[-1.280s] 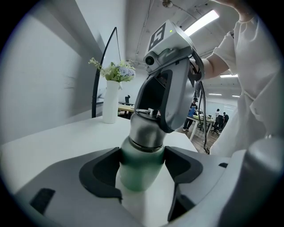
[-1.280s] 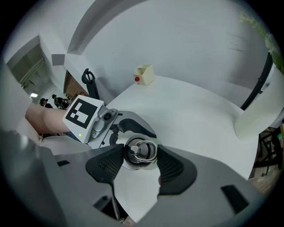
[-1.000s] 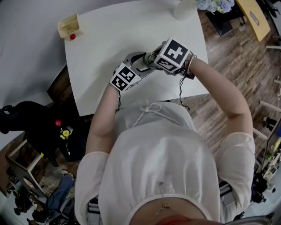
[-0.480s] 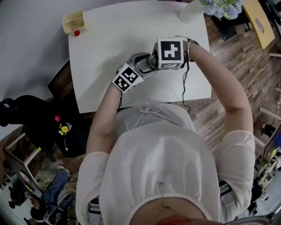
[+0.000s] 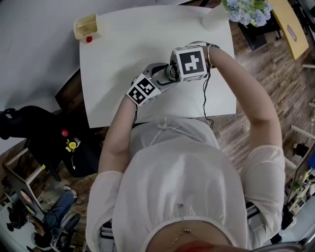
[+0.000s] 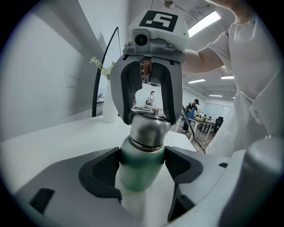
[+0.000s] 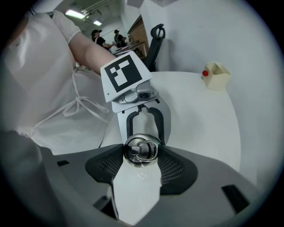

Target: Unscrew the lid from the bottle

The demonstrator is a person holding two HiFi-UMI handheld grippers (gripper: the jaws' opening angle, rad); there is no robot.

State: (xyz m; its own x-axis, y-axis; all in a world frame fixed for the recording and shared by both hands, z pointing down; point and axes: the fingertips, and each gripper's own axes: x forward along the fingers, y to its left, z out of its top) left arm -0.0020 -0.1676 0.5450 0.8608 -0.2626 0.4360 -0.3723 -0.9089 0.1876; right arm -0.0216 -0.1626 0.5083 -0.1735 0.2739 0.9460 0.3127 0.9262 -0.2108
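A bottle (image 6: pixel 138 170) with a green-to-white body and a steel lid (image 6: pixel 148 131) stands over the white table (image 5: pixel 123 44). My left gripper (image 6: pixel 142 166) is shut on the bottle's body just below the neck. My right gripper (image 7: pixel 141 153) points steeply down from above, its pads shut on either side of the round lid (image 7: pixel 141 150), which has a ring handle on top. In the head view the two marker cubes meet at mid-table: the left gripper (image 5: pixel 156 78) and the right gripper (image 5: pixel 173 71). The bottle is almost wholly hidden beneath them there.
A small cream box (image 5: pixel 87 25) with a red ball beside it sits at the table's far left corner. A white vase (image 5: pixel 212 15) with flowers stands at the far right corner. A black chair (image 5: pixel 29 128) is on the floor at left.
My right gripper has rolled about its own axis on the lid; its marker cube shows a different face orientation. Both hands stayed in place, and the left gripper did not move.
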